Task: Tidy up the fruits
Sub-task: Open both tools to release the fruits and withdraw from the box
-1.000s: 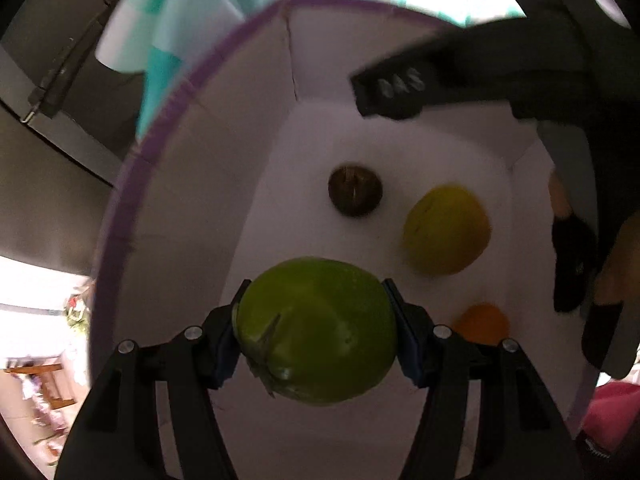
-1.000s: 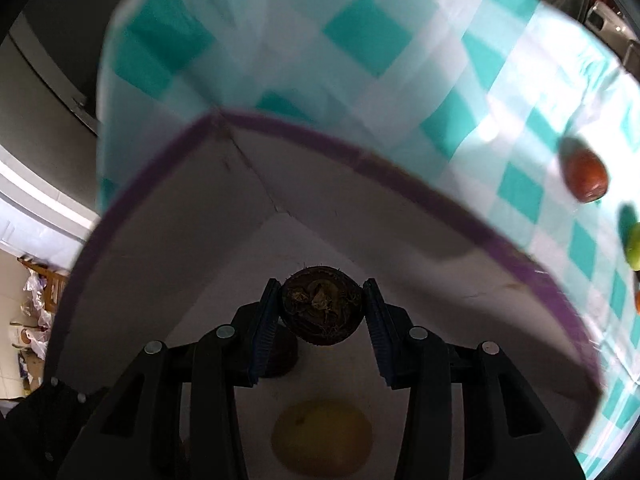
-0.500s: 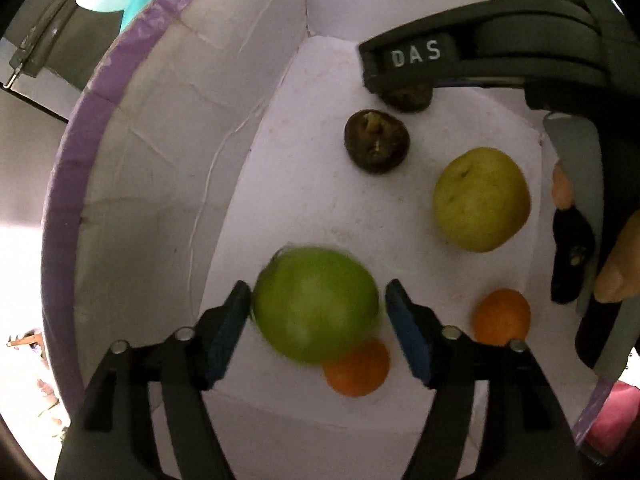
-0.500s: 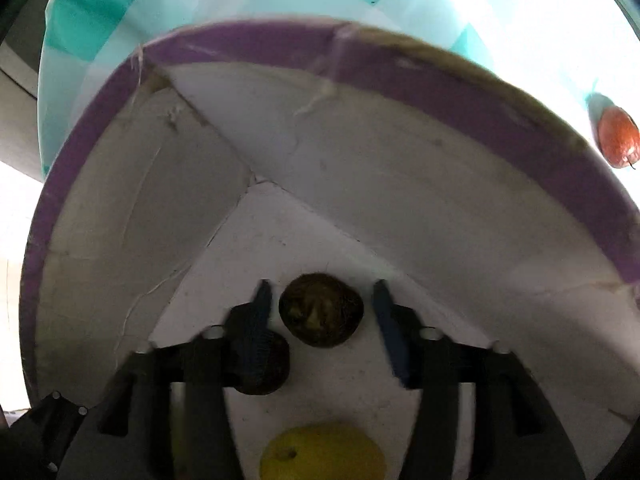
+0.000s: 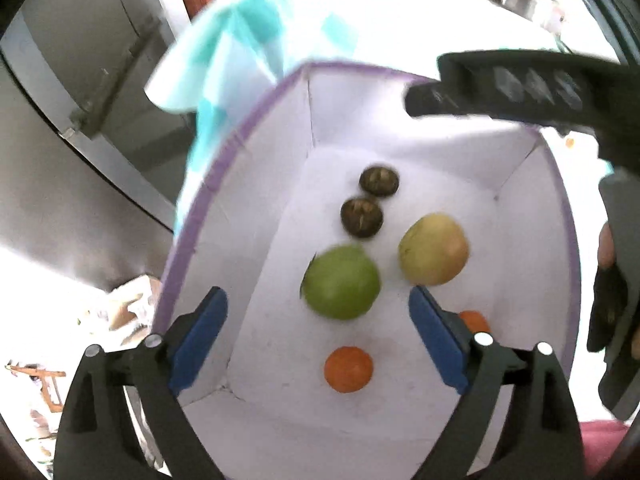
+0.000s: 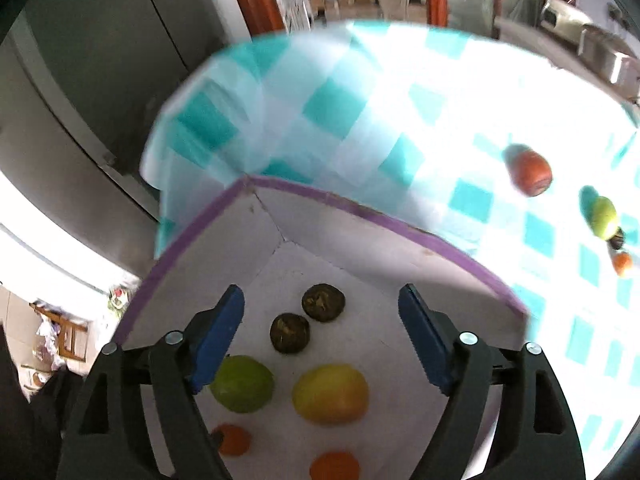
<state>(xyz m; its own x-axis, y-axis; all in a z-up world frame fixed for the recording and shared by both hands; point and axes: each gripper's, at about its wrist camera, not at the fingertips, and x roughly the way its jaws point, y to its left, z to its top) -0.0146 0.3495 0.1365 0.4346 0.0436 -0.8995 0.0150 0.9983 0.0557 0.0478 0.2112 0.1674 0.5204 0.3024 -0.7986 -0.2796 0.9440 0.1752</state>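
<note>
A white box with a purple rim (image 5: 208,196) (image 6: 360,210) holds a green apple (image 5: 341,282) (image 6: 241,383), a yellow-red apple (image 5: 433,255) (image 6: 330,393), two dark brown round fruits (image 5: 362,217) (image 5: 379,180) (image 6: 289,333) (image 6: 323,302) and two small oranges (image 5: 348,369) (image 5: 474,320) (image 6: 234,439) (image 6: 334,465). My left gripper (image 5: 318,336) is open and empty above the box. My right gripper (image 6: 322,336) is open and empty above the box; it shows at the right of the left wrist view (image 5: 520,92).
The box stands on a teal and white checked tablecloth (image 6: 360,120). On the cloth to the right lie a red-orange fruit (image 6: 530,172), a green fruit (image 6: 603,217), a dark fruit (image 6: 616,239) and a small orange (image 6: 622,263). Dark cabinets (image 6: 80,100) stand at the left.
My left gripper opened and let the green apple drop into the box. My right gripper opened and let a dark brown fruit drop beside the other. Both grippers have risen above the box.
</note>
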